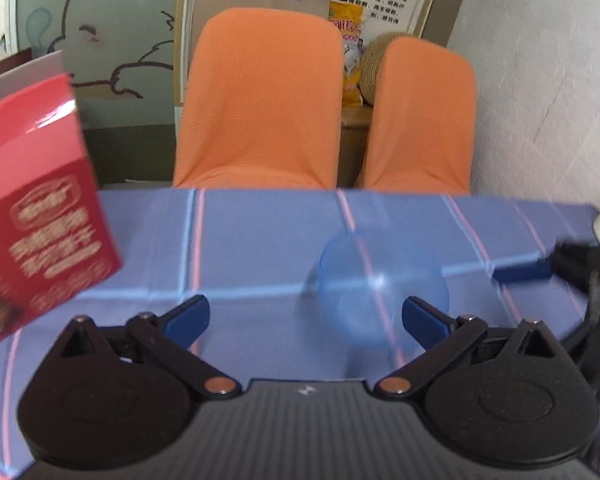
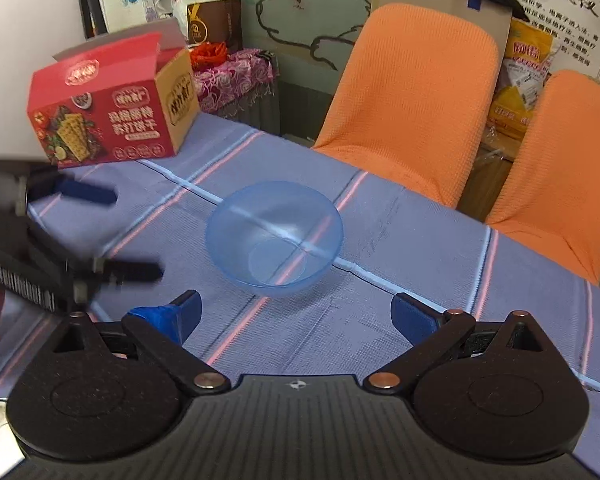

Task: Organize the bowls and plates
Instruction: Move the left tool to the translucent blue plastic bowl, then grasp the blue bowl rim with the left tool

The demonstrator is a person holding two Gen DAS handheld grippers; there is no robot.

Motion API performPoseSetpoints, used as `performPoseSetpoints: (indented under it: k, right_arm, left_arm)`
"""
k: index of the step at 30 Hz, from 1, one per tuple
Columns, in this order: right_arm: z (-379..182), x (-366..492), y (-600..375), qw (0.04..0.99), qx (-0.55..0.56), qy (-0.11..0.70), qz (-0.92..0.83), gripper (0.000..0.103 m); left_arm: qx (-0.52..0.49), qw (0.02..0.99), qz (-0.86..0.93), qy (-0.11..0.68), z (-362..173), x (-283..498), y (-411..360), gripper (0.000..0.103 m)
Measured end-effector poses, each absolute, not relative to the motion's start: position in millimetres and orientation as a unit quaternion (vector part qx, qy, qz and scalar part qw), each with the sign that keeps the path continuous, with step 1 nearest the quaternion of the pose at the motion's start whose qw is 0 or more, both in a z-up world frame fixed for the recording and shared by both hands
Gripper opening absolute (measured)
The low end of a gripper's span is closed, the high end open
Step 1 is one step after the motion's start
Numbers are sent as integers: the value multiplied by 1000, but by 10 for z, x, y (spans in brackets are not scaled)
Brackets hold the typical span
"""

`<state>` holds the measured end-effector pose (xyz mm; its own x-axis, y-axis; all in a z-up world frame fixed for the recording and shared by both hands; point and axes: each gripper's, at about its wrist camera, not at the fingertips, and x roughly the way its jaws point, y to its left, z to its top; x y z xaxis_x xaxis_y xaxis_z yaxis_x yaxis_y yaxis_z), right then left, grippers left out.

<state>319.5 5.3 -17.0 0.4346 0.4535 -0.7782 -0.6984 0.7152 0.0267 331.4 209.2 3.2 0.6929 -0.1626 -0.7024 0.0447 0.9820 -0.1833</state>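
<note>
Bowl: one translucent blue plastic bowl (image 2: 274, 238), upright, empty, sitting alone on the counter (image 2: 420, 240) (blue cloth with pink and pale stripes), roughly mid-counter, nearer the far edge where the chairs stand. In the left wrist view the same bowl is blurred, just ahead of the left claw's right fingertip.

Left claw (image 1: 305, 318): spread wide, nothing between the fingers. Also visible in the right wrist view at the left side, blurred, just beside the bowl and apart from it. Right claw (image 2: 296, 312): spread wide too, empty, bowl just ahead of it, not touching.

Step, as judged: approach before the first grasp; neither claw has the bowl. Next move likely calls for one claw to go over the bowl rim, one finger inside and one outside the wall, then close. Thin slick plastic, could slide on the cloth or tip if pushed from the side.

Counts: bowls 1; plates 0 visible, so no stack target in sight; red printed cardboard cracker box (image 2: 112, 108) 1, open-topped, at the far left corner of the counter, well apart from the bowl; orange fabric-covered chairs (image 2: 412, 92) 2, behind the far edge. Clutter behind the chairs (bags, posters) not counted.
</note>
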Motion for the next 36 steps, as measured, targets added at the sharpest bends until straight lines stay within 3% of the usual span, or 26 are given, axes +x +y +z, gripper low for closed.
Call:
performPoseSetpoints:
  k: [6,15,18,20,23,25,36]
  right_arm:
    - [-347,3378,57,831,-146,418,336,89]
    - [-424,3393,204,827,-142,414,353,89]
    - [-450,3425,308,826,-143,410,359,89]
    - [-498,3454,390,823,-150,413,360,89]
    - [-559,3480,466,825,-154,404,364,89]
    - [-559,3436,525,823,-165,388,380,87]
    - [-328,3071,419,820,-176,347,420,87]
  left_arm:
    - [-68,908,-63,409,-174,3845,1869,102]
    - [-66,903,-50,422,-425,3940,1826,101]
    - [-61,903,-44,424,-459,4013,1843,95]
    - [-40,905,-40,422,-452,4028,1815,72]
    - [-22,903,-57,425,-418,4037,1783,46]
    - [-15,898,-73,433,-392,4021,1773,40]
    - [-31,895,-110,432,-211,3568,1719,38]
